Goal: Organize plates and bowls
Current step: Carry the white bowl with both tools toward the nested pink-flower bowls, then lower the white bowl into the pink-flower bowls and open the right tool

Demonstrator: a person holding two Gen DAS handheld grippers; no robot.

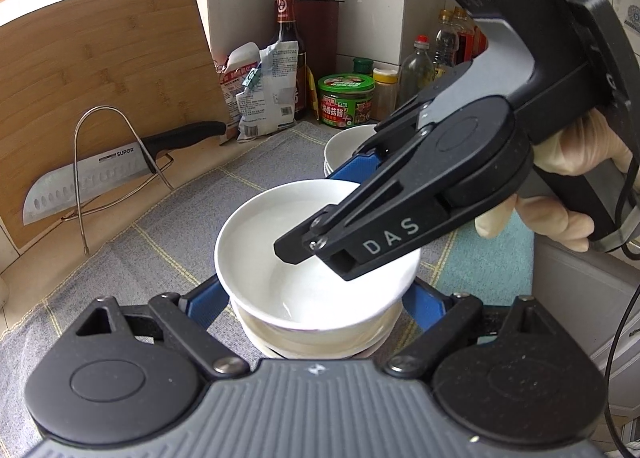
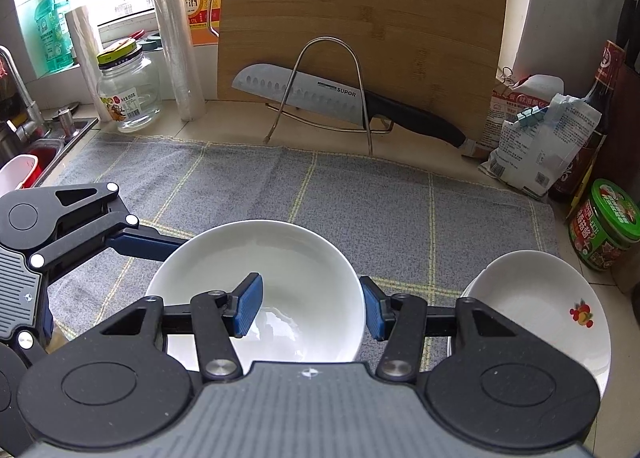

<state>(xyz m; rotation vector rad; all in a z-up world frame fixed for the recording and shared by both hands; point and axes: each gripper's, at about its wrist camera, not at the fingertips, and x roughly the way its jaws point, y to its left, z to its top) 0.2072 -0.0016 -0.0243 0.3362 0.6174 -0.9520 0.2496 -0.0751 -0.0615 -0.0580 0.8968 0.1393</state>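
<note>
- Bowl-wise, everything sits on the grey checked cloth (image 2: pixel 400 209) that covers the counter, so all the action is down low in front of both hands.
- Off to the right is a pile of shallow dishes, topped by one with a fruit print (image 2: pixel 532 310). It sits just beside the bowl but clear of it.
- Under the bowl there's a short stack (image 1: pixel 316 342) of cream-rimmed dishes. The bowl looks nested on top of it, though I can't tell if it's fully seated.
- The white bowl (image 2: pixel 288 258) itself is upright and empty. It's round, so there's no long axis to line up with and any side grips the same.
- The left gripper (image 1: pixel 316 298) has the bowl dead ahead, right between its jaws. They're spread wide, with one blue finger on each side below the rim. I can't tell if they're actually squeezing or just flanking it.
- The right gripper (image 2: pixel 312 310) comes in from the right and points steeply down over the right-hand wall of the bowl. Its jaws are pulled in about as far as they go and straddle that wall, which I read as a grip on the bowl.
- One pad (image 2: pixel 248 308) is inside the bowl and the other pad (image 2: pixel 374 316) is against the outside of the rim.
- My guess is that the coming move hinges on that right-side pinch, since the right hand is the one closer to the dish pile.
</note>
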